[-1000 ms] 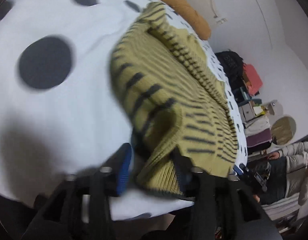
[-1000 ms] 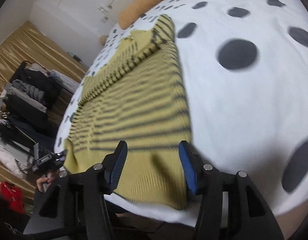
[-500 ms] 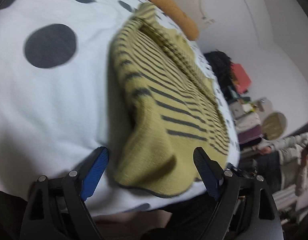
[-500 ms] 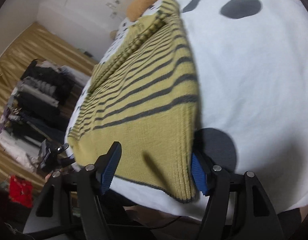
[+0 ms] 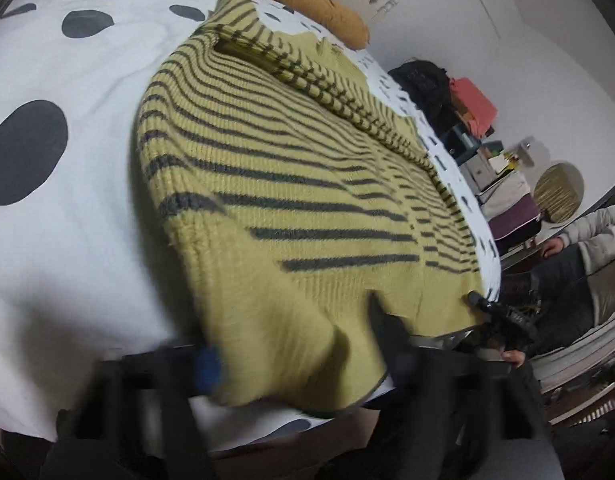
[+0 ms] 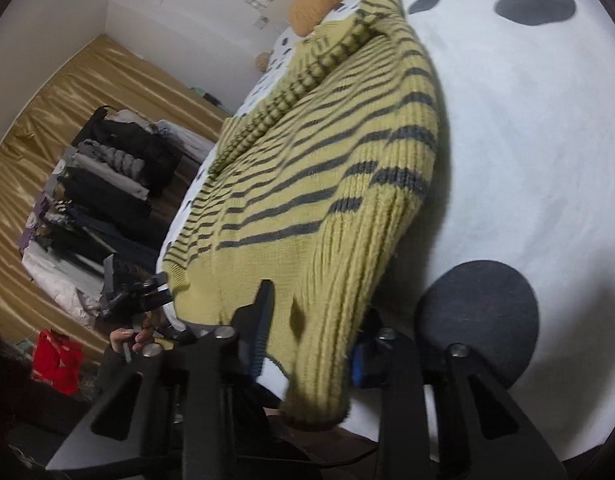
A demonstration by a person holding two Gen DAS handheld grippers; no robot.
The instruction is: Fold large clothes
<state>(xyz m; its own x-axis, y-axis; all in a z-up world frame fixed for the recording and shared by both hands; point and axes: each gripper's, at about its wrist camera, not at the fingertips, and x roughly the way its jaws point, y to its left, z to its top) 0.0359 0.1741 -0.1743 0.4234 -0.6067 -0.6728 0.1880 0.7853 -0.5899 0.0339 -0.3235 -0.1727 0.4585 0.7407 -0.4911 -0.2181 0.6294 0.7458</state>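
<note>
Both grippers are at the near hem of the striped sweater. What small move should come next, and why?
Probably lift the hem and carry it toward the collar. The left gripper and right gripper each appear closed on the sweater, which lies flat on the bed.

Sweater (image 5: pixel 275 216) coarse ribbed knit; bedsheet (image 5: pixel 87 92) smooth matt cloth

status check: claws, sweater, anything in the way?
Left claw shut on the sweater hem. Right claw shut on the hem's other corner. Sweater flat on the spotted bedspread. No obstruction seen.
</note>
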